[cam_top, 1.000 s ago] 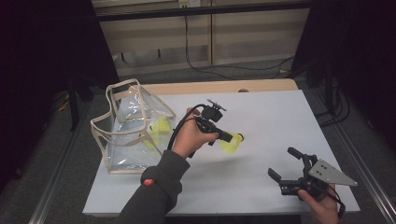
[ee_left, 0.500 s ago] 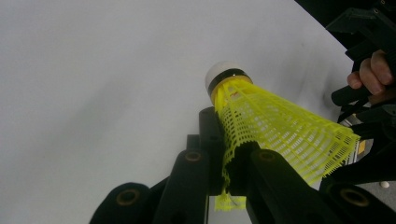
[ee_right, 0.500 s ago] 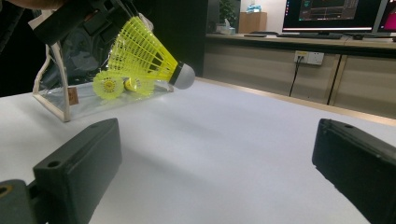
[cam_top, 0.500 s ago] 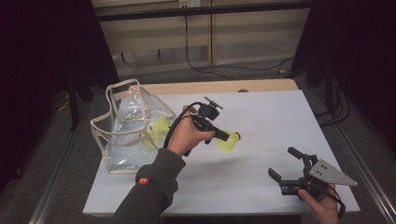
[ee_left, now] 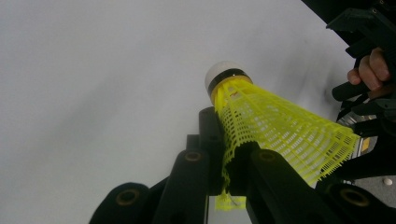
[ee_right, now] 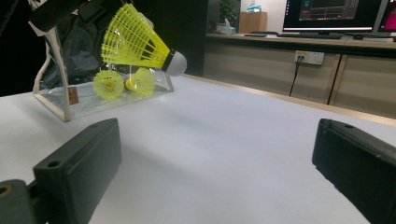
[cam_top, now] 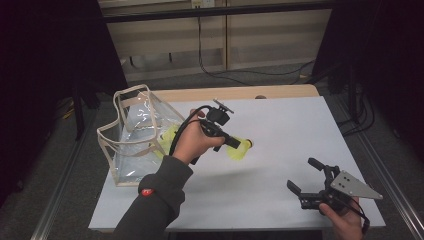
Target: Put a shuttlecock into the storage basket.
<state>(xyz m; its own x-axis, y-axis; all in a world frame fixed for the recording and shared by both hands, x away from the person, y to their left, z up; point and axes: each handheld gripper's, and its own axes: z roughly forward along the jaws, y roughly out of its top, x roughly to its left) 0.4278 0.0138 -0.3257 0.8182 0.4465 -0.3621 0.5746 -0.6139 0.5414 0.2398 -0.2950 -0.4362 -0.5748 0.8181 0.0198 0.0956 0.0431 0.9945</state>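
A yellow mesh shuttlecock (cam_top: 241,150) (ee_left: 280,126) with a white cork hangs above the middle of the white table (cam_top: 290,125). My left gripper (cam_top: 234,144) (ee_left: 231,140) is shut on the edge of its skirt, cork pointing away from the hand. In the right gripper view the same shuttlecock (ee_right: 135,44) floats at the upper left. A clear plastic bag (cam_top: 135,135) (ee_right: 60,93) with beige trim stands at the table's left with two yellow shuttlecocks (ee_right: 108,84) inside. My right gripper (cam_top: 301,174) (ee_right: 215,154) stands open at the near right with nothing between its fingers.
The table's near edge lies just below my right hand. A wooden strip (cam_top: 240,93) borders the far edge of the table. Cables (cam_top: 215,75) lie on the floor beyond it. Metal rails (cam_top: 390,175) run along both sides.
My left gripper has shifted slightly left toward the bag, still holding the shuttlecock. The right gripper has not moved.
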